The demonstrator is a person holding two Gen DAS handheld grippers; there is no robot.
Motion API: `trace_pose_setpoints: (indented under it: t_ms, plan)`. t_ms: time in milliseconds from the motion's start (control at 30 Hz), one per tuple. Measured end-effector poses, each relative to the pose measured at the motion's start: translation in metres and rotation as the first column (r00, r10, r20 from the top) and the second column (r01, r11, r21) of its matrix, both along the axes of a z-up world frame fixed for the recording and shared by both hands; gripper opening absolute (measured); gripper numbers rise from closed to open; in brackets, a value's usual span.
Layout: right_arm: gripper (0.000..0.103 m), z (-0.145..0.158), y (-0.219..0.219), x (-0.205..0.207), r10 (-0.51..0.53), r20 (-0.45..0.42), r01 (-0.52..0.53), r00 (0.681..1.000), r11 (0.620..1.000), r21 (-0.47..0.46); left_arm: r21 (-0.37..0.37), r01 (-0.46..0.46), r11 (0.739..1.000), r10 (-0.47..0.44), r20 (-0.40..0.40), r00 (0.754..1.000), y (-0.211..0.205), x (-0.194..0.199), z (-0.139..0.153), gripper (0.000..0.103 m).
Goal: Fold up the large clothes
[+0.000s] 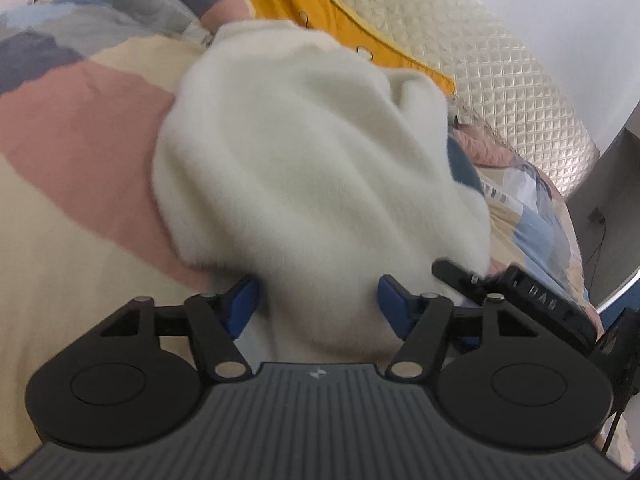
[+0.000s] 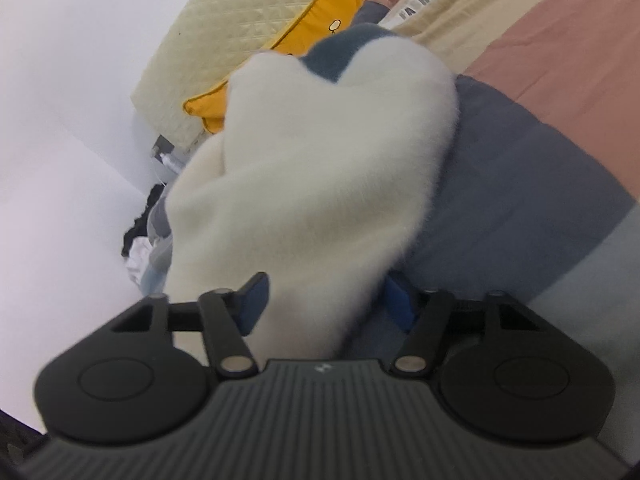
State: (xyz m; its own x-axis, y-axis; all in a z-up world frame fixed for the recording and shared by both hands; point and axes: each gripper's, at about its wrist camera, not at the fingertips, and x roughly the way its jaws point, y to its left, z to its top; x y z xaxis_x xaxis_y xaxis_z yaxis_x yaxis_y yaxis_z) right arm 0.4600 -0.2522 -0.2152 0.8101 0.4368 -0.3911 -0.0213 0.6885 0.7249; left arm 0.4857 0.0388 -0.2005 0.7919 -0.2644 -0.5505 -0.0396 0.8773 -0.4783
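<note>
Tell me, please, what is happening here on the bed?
A person is working on a fluffy white garment with two hand-held claws, over a colour-block quilt. Bunched white fabric sits between the blue pads of the left claw and of the right claw. Whether either pair of pads actually presses the fabric is unclear. A yellow cushion lies behind.

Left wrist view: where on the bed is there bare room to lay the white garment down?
The bare patch is the pink-and-cream patchwork quilt to the left of the fluffy white garment. It is crowded to the right, where the yellow cushion, the quilted cream headboard and the right gripper press close. The left gripper has the garment between its fingers.
</note>
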Motion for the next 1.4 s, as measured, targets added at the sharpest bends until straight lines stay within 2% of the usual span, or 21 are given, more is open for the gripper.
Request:
trace_pose_setpoints:
  t_ms: [33,100,167,200,333,467,533,633,733,933,1167,1267,1400]
  plan:
    - [0.043,-0.003,-0.001,0.001,-0.007,-0.009,0.007,1.0,1.0,0.004,0.003,-0.009,1.0,0.009,0.008,1.0,0.001,0.003,0.0,0.059]
    - [0.03,-0.006,-0.006,0.003,-0.024,-0.026,0.025,0.999,0.999,0.02,-0.038,-0.01,0.999,0.011,0.016,1.0,0.007,0.008,-0.002,0.047]
    - [0.021,-0.007,-0.009,0.005,-0.025,-0.029,0.025,0.999,0.999,0.028,-0.063,-0.002,0.998,0.004,0.028,1.0,0.009,0.009,-0.001,0.033]
    - [0.018,-0.005,-0.008,0.006,-0.02,-0.027,0.02,0.999,1.0,0.012,-0.048,0.007,0.999,-0.005,0.034,0.999,0.008,0.011,0.002,0.031]
    - [0.012,0.012,-0.008,0.003,0.017,-0.015,-0.017,1.0,0.999,-0.028,0.003,0.012,1.0,-0.012,0.064,0.998,0.003,0.004,0.018,0.022]
    - [0.011,0.044,-0.01,-0.008,0.051,0.031,-0.048,0.998,0.996,-0.071,0.007,0.005,1.0,-0.005,0.097,0.995,0.005,-0.01,0.045,0.014]
    - [0.01,0.062,-0.011,-0.018,0.051,0.028,-0.048,0.998,0.993,-0.104,0.015,0.007,1.0,-0.009,0.11,0.994,0.006,-0.02,0.06,0.01]
    - [0.009,0.089,-0.011,-0.04,0.053,0.05,-0.046,0.997,0.989,-0.141,0.043,0.024,0.999,-0.029,0.133,0.991,0.004,-0.041,0.08,0.009]
    - [0.009,0.114,-0.012,-0.069,0.051,0.08,-0.037,0.995,0.986,-0.164,0.034,0.043,0.999,-0.048,0.16,0.986,0.005,-0.07,0.097,0.008]
    - [0.009,0.148,-0.019,-0.135,0.03,0.094,-0.012,0.995,0.983,-0.184,0.023,0.078,0.997,-0.081,0.193,0.978,-0.007,-0.149,0.131,0.007]
    - [0.009,0.154,-0.027,-0.23,-0.008,0.075,0.023,0.997,0.981,-0.195,0.049,0.123,0.991,-0.13,0.202,0.971,-0.032,-0.255,0.152,0.007]
    - [0.008,0.151,-0.033,-0.266,-0.006,0.055,0.018,0.998,0.975,-0.221,0.019,0.135,0.991,-0.136,0.193,0.972,-0.039,-0.298,0.15,0.007]
    - [0.008,0.145,-0.044,-0.308,-0.008,0.034,0.017,0.999,0.964,-0.265,0.016,0.184,0.983,-0.184,0.155,0.971,-0.05,-0.343,0.14,0.007]
